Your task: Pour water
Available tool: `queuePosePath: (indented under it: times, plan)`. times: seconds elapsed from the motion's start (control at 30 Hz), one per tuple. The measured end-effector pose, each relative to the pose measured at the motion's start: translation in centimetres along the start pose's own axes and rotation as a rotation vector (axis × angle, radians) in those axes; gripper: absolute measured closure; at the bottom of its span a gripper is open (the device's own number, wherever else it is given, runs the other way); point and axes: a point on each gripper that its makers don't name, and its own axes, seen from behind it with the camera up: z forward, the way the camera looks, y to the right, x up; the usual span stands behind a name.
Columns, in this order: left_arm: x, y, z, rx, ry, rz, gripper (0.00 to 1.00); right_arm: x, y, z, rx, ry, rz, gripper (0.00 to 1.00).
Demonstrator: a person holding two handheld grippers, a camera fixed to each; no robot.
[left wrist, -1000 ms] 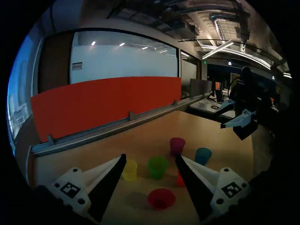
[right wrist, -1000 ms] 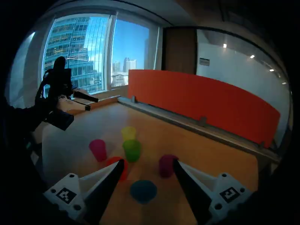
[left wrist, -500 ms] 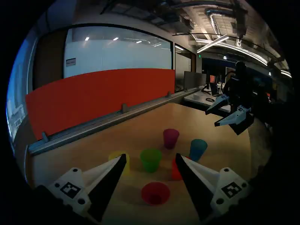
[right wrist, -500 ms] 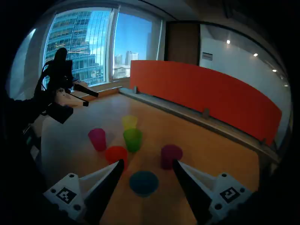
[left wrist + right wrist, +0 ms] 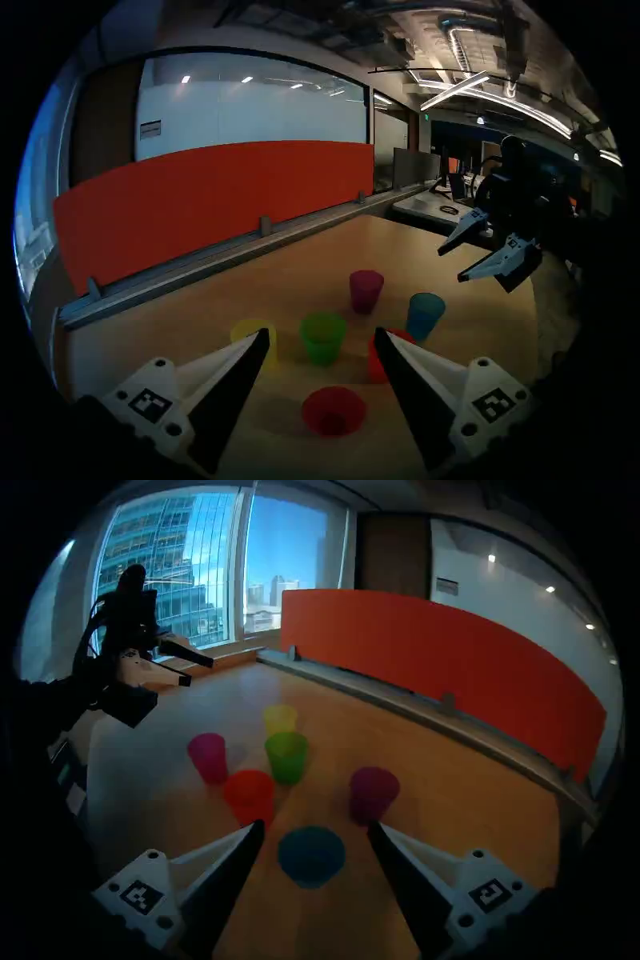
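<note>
Left tongs (image 5: 320, 332) and right tongs (image 5: 314, 825) gape wide and empty above coloured cups (image 5: 334, 410)

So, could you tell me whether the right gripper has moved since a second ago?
Yes. In its own view the purple cup, earlier overlapping a fingertip of the right gripper, now stands clear above it, so it drew back or tipped down.

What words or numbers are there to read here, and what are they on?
Wall sign: too small and blurred to read.
Square tags on the fingers: black-and-white patterns, no letters or numbers.
Cups: no writing seen.
Nothing here can be read.
</note>
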Motion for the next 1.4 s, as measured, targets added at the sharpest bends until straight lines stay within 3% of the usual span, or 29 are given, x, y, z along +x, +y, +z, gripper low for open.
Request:
queuePosePath:
  times: [0.87, 1.4]
  plan:
    - [-1.4, -0.7, 3.0, -0.011, -0.036, -0.007, 0.03, -5.8, -0.8, 3.2, 0.030, -0.107, 0.002, 0.00]
    - [-2.2, -0.8, 4.9, -0.027, -0.066, 0.004, 0.02, -7.7, -0.9, 4.9, 0.038, -0.138, -0.002, 0.00]
